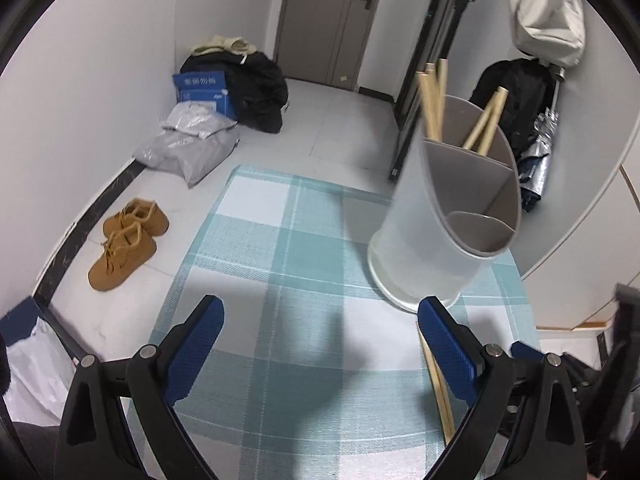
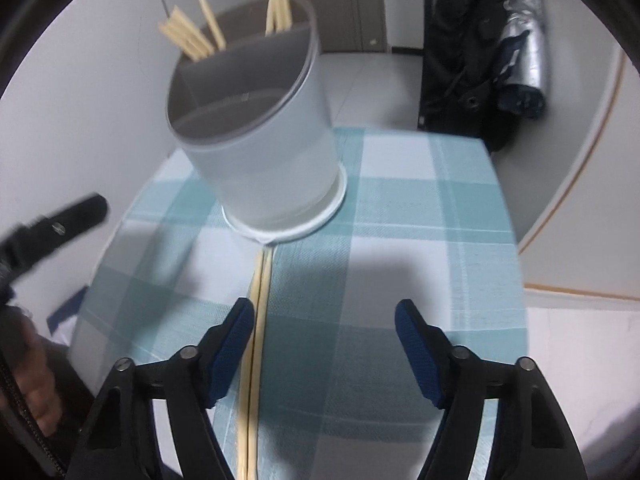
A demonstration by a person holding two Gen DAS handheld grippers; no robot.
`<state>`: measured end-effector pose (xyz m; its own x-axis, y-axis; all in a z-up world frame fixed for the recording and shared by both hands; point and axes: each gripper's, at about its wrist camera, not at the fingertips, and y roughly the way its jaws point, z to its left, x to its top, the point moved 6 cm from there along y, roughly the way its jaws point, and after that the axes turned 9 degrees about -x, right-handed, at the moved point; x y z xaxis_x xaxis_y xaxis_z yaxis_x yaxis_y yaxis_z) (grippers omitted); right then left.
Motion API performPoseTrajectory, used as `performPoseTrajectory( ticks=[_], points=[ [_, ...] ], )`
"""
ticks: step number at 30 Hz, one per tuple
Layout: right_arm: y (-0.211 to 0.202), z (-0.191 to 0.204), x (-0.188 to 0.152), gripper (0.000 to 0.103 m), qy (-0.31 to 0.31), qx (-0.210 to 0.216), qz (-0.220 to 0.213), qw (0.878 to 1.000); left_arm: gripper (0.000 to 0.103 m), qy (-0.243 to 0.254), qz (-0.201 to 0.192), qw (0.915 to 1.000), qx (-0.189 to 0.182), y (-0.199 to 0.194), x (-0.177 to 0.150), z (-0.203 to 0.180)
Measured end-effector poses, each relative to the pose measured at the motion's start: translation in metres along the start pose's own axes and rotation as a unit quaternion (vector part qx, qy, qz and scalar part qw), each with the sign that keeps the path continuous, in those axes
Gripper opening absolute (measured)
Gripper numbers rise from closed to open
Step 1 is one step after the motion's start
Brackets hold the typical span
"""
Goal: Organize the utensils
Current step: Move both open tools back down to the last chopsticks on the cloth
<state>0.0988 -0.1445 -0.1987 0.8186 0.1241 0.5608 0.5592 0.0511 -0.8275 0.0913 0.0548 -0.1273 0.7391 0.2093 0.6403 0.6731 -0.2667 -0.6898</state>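
Note:
A white utensil holder [image 1: 424, 232] [image 2: 272, 160] with a grey divider stands on the teal checked tablecloth [image 1: 280, 248] [image 2: 400, 216]. Several wooden chopsticks [image 1: 432, 100] [image 2: 192, 36] stick out of its far compartments; the near compartment looks empty. One pair of chopsticks [image 2: 258, 280] [image 1: 438, 384] lies flat on the cloth, one end touching the holder's base. My right gripper [image 2: 324, 306] is open above the cloth, and the pair runs just inside its left finger, untouched by the pads. My left gripper [image 1: 320, 302] is open over bare cloth, with the pair partly hidden behind its right finger.
The table is small; its left edge drops to a tiled floor with brown shoes [image 1: 124, 240] and plastic bags [image 1: 192, 144]. A dark coat [image 2: 460, 48] hangs behind the table. The left gripper's black body [image 2: 56, 228] and a hand [image 2: 36, 392] show at the right wrist view's left edge.

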Motion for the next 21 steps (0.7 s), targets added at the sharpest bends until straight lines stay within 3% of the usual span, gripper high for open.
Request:
performPoseTrajectory(
  ticks=[3,7,21],
  points=[
    [0.013,0.01,-0.002,0.06,-0.011,-0.005,0.018,1.0,0.095,-0.018,0.002,0.9998,0.006,0.001,0.001,0.013],
    [0.025,0.019,-0.004,0.059,-0.015,-0.008,0.038,0.999,0.095,-0.034,0.015,0.9993,0.01,0.002,0.0,0.023],
    [0.022,0.038,-0.002,0.041,-0.073,-0.051,0.04,0.995,0.095,-0.054,0.015,0.9984,0.009,-0.003,0.006,0.031]
  ],
)
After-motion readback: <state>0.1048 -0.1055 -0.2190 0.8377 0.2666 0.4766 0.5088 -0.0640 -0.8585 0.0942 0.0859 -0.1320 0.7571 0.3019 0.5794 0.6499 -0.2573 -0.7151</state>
